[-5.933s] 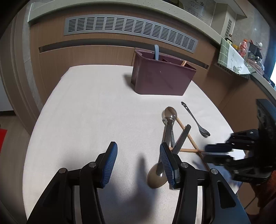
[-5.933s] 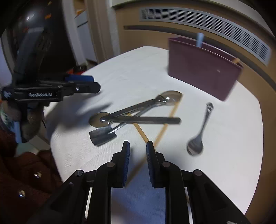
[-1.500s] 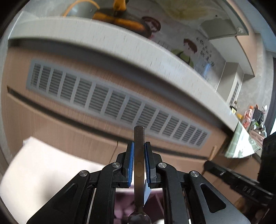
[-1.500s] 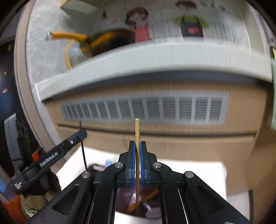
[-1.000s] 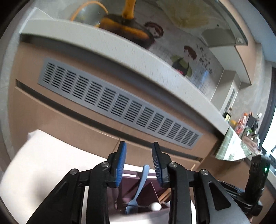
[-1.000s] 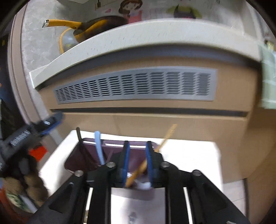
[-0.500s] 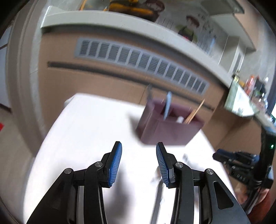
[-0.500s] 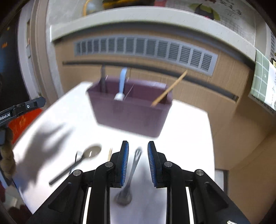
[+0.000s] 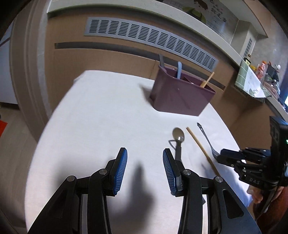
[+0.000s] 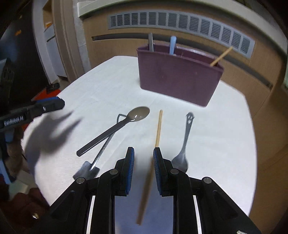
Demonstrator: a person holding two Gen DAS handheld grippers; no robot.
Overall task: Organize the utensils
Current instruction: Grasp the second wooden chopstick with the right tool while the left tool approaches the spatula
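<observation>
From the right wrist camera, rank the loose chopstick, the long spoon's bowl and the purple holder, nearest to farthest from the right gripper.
1. Loose chopstick, running under the right gripper.
2. Long spoon's bowl, ahead and left.
3. Purple holder, at the table's far edge.

From the right wrist view I read "GenRobot.AI" in white letters on the dark body of the left tongs [image 10: 34,112], out at nine o'clock. From the left wrist view I read "DAS" on the black housing of the right tongs [image 9: 226,158], at about four o'clock. A wall poster [image 9: 218,13] at one o'clock carries writing too blurred to read.
</observation>
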